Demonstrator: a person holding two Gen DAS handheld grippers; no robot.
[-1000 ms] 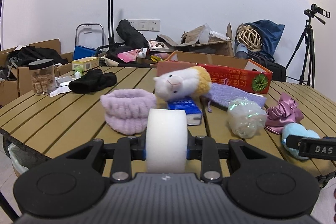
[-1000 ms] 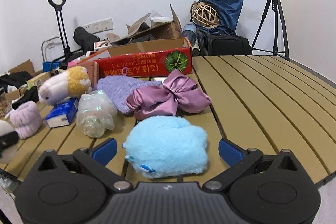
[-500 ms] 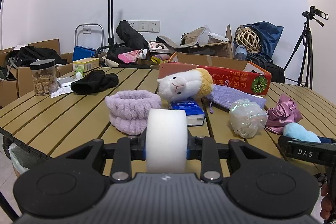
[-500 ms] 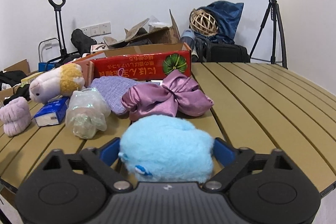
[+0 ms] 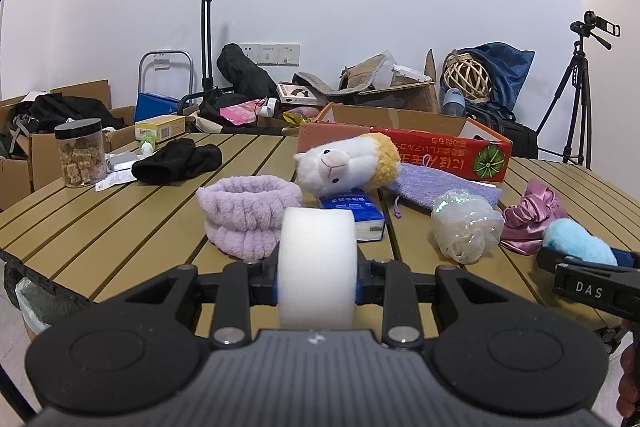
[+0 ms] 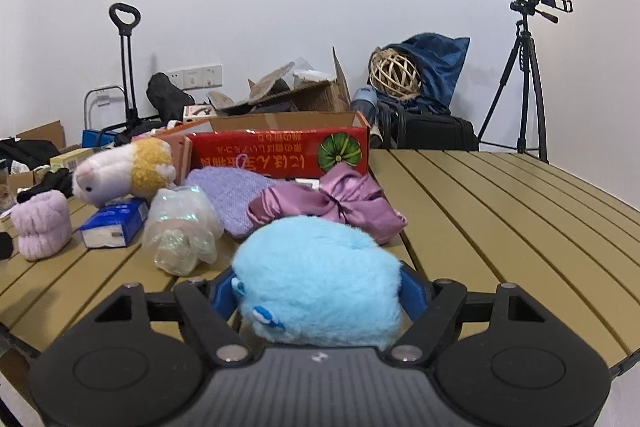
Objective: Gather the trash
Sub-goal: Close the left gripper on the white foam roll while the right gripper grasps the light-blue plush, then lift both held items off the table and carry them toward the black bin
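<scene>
Clamping a white foam roll [image 5: 317, 269] between its fingers, the left gripper [image 5: 317, 277] hangs over the near edge of the slatted wooden table [image 5: 120, 219]. Off to its right, the right gripper [image 6: 318, 291] is closing its jaws around a fluffy blue plush [image 6: 320, 275] that sits at the table's front edge, blue pads pressing into the fur on both sides. Just behind the plush lie a pink satin bow [image 6: 328, 201] and a crumpled clear plastic bag [image 6: 182, 227].
</scene>
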